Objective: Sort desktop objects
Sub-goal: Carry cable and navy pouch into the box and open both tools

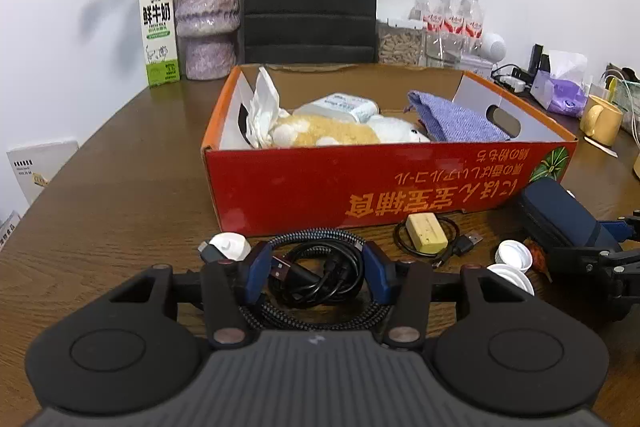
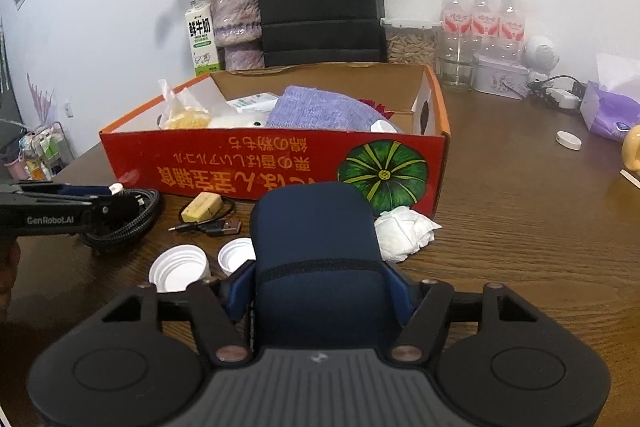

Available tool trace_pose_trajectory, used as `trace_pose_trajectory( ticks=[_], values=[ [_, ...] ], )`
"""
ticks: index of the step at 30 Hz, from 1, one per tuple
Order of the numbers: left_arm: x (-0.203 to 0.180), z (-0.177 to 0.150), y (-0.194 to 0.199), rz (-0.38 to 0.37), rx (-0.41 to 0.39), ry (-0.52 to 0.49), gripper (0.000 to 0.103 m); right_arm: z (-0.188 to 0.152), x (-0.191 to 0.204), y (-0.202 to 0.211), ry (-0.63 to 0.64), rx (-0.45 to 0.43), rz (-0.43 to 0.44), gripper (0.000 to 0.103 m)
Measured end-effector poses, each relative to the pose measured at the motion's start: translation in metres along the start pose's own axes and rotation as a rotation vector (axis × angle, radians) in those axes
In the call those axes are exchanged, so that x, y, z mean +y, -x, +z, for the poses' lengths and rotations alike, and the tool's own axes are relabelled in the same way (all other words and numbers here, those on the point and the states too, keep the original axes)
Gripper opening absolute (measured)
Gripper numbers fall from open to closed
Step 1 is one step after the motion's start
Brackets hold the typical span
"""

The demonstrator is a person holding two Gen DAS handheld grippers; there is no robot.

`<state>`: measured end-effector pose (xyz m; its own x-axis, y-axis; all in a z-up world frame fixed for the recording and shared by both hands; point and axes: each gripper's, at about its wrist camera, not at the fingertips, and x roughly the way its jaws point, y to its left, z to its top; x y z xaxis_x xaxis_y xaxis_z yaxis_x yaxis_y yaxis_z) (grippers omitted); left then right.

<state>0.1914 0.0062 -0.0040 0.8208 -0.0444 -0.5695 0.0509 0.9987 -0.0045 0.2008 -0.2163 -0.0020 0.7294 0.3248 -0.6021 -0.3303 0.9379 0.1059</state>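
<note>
Cables (image 1: 316, 275), a coiled black bundle, lie between the blue pads of the left gripper (image 1: 318, 273), whose jaws stand half closed around the coil; whether they press it cannot be told. Just beside, the right gripper (image 2: 320, 291) clamps both sides of a navy pouch (image 2: 316, 247), its long axis running straight ahead toward the red cardboard box (image 2: 280, 167). Both loads sit on the near side of that box, close against its front wall, so each hand needs only a short lift up and forward. Nearer the box wall lie white lids (image 2: 180, 269), a yellow block (image 1: 426, 233) and crumpled tissue (image 2: 404, 233). Inside the box rest a purple cloth (image 1: 452, 119) and a plush toy (image 1: 332, 135).
</note>
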Motion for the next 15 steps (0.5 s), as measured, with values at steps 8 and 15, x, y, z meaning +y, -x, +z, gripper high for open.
trace_pose_trajectory(
  ticks=[8,15],
  values=[
    [0.001,0.001,0.02,0.0,-0.057,0.003,0.051,-0.001,0.004,0.018,-0.012,-0.042,-0.006,0.063],
    [0.002,0.011,0.048,0.0,-0.156,0.016,0.051,0.007,0.01,0.041,-0.012,-0.109,-0.013,0.062]
  ],
)
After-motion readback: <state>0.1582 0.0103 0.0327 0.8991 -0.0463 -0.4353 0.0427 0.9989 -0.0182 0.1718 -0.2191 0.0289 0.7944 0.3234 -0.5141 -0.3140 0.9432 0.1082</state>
